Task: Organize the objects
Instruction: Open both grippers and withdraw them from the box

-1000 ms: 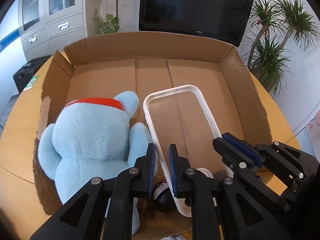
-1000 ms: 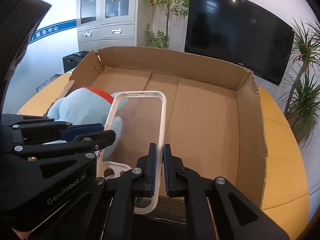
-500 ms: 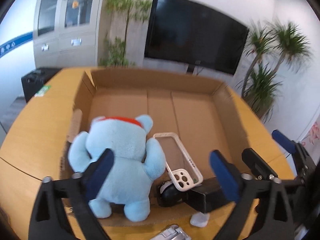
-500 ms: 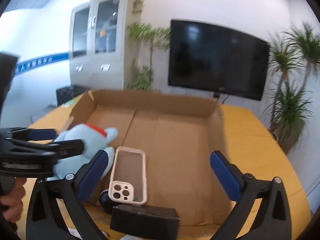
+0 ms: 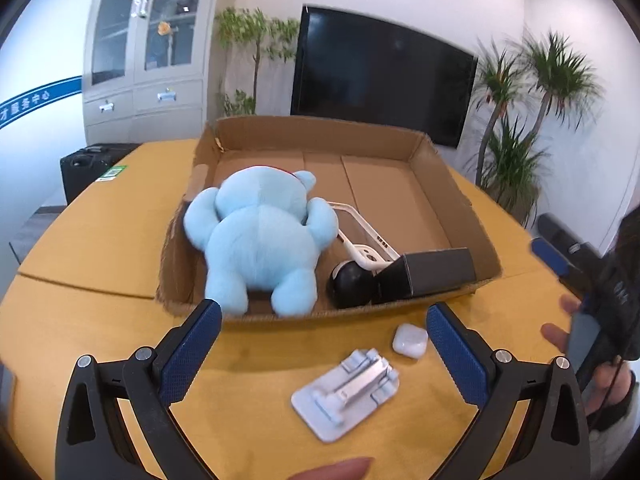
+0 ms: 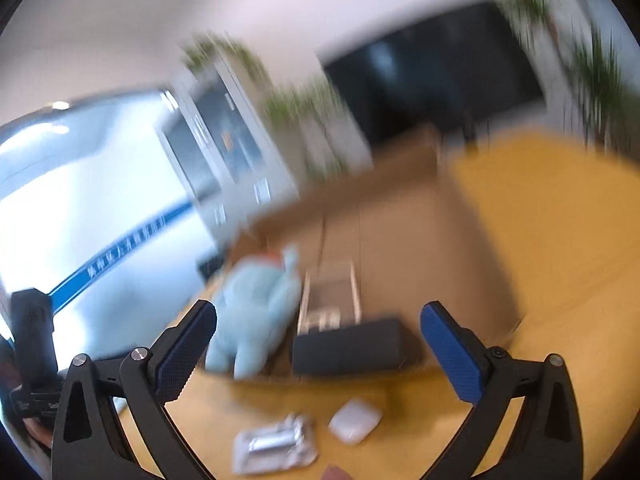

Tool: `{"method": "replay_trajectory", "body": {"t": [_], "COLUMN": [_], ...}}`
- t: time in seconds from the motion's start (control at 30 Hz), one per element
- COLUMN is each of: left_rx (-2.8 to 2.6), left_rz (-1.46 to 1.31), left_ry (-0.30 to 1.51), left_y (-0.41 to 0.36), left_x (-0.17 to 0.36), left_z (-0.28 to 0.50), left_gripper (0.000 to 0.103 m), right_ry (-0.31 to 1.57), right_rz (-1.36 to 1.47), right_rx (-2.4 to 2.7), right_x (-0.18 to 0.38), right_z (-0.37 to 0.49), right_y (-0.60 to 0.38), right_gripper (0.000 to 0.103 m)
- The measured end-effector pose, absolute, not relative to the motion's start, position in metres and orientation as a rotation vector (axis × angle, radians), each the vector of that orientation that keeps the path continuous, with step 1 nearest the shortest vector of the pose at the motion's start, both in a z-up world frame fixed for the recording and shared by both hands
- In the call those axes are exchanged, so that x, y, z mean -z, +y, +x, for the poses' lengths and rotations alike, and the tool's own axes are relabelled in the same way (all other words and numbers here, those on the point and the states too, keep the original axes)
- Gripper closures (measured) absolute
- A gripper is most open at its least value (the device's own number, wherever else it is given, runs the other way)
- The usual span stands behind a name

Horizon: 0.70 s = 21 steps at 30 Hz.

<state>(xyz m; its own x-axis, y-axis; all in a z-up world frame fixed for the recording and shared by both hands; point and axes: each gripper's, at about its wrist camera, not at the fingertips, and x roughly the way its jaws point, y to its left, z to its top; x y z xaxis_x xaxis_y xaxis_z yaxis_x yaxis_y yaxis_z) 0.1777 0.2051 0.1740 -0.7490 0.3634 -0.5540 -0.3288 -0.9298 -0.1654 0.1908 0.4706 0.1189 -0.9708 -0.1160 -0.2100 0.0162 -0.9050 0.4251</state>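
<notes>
Hovering wide-open and empty, left gripper (image 5: 320, 344) and right gripper (image 6: 318, 344) face earbud case (image 5: 410, 340) just outside cardboard box (image 5: 452, 196). Risk: the smooth case slips from the pads, or gets confused with the neighbouring phone stand (image 5: 346, 394).

A cardboard box (image 5: 440, 168) sits on the bench (image 5: 100, 232). In the left part of the box lies a stuffed toy (image 5: 260, 240). Just right of the toy, a phone case (image 5: 360, 232) lies in the box, with one end resting on a ball (image 5: 352, 284) and a small box (image 5: 432, 272) at the front wall. The ball is left of the small box, touching it. In front of the cardboard box, on the bench, lie an earbud case (image 5: 410, 340) and a phone stand (image 5: 348, 392). The earbud case is behind and right of the stand. A cabinet (image 5: 140, 80), a TV (image 5: 380, 80) and plants (image 5: 520, 120) stand behind the bench.
</notes>
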Motion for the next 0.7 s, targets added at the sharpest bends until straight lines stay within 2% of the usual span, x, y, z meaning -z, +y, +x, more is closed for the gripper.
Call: {"method": "replay_trajectory", "body": {"t": [0.07, 0.23, 0.37, 0.53, 0.63, 0.7], "left_rx": [-2.602, -2.555, -2.609, -2.693, -2.711, -2.646], "left_rz": [-0.913, -1.049, -1.081, -1.060, -1.118, -1.249], "left_ry": [-0.199, -0.465, -0.570, -0.409, -0.294, -0.292], "left_y": [0.192, 0.163, 0.147, 0.153, 0.163, 0.165], "left_x": [-0.158, -0.123, -0.109, -0.108, -0.105, -0.098], "left_z": [0.183, 0.185, 0.190, 0.197, 0.196, 0.189], "left_gripper": [0.000, 0.000, 0.000, 0.000, 0.000, 0.000], "right_ry": [-0.657, -0.791, -0.627, -0.695, -0.596, -0.575], "right_rz": [0.321, 0.498, 0.582, 0.510, 0.448, 0.497], "right_rx": [2.981, 2.699, 2.830, 2.856, 2.792, 2.787], "right_x": [-0.119, -0.097, -0.088, -0.094, -0.094, -0.088], "right_z": [0.210, 0.222, 0.227, 0.230, 0.234, 0.231], "right_y": [0.474, 0.484, 0.471, 0.455, 0.443, 0.442], "right_gripper": [0.001, 0.001, 0.001, 0.001, 0.001, 0.001]}}
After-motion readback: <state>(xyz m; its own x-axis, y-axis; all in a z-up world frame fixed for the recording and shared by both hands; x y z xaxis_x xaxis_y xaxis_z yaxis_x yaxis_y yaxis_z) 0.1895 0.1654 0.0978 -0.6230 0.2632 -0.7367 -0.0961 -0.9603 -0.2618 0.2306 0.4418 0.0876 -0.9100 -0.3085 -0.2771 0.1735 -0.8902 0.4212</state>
